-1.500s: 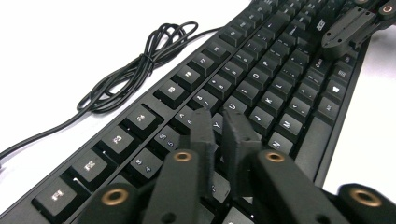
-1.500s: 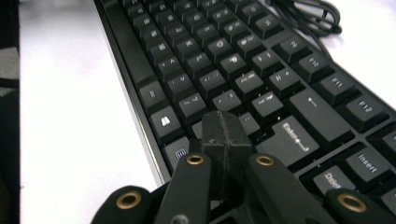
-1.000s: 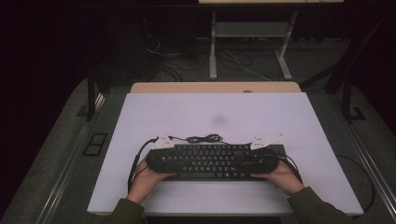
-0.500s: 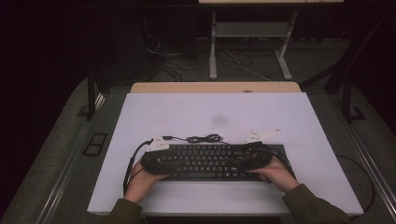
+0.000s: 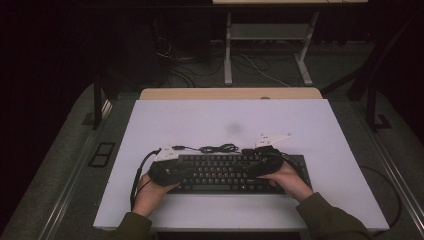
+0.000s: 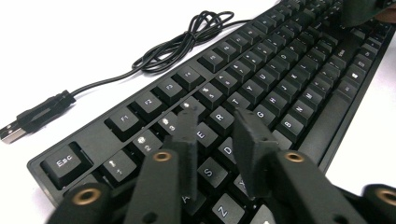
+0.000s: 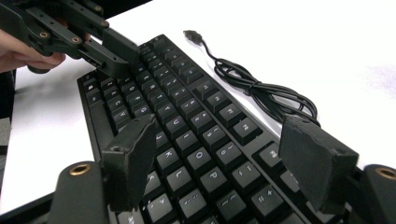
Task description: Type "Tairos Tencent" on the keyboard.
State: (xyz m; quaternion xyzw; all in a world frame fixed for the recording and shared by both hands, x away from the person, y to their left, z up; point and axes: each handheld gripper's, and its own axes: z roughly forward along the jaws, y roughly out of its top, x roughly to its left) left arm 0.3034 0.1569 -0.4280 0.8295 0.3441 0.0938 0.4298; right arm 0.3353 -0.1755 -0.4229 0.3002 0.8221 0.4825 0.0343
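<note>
A black keyboard (image 5: pixel 225 175) lies on the white table (image 5: pixel 225 120) near its front edge. Its black cable (image 5: pixel 217 148) is coiled just behind it, ending in a USB plug (image 6: pixel 28 121). My left gripper (image 5: pixel 175 172) hovers over the keyboard's left end. Its jaws have just been closing and stand a narrow gap apart above the E, R and D keys (image 6: pixel 217 121), with nothing between them. My right gripper (image 5: pixel 255 167) hangs over the right part of the keyboard (image 7: pixel 187 116). Its jaws have just been opening and stand wide apart (image 7: pixel 219 128), empty.
The coiled cable (image 7: pixel 261 88) lies on the table behind the key rows. A wooden strip (image 5: pixel 230 93) runs along the table's far edge. Beyond it stand desk legs (image 5: pixel 227 50) and floor cables in the dark.
The right hand has moved left and inward from the keyboard's right end to over its keys. The left hand has stayed at the left end. The keyboard has kept its place.
</note>
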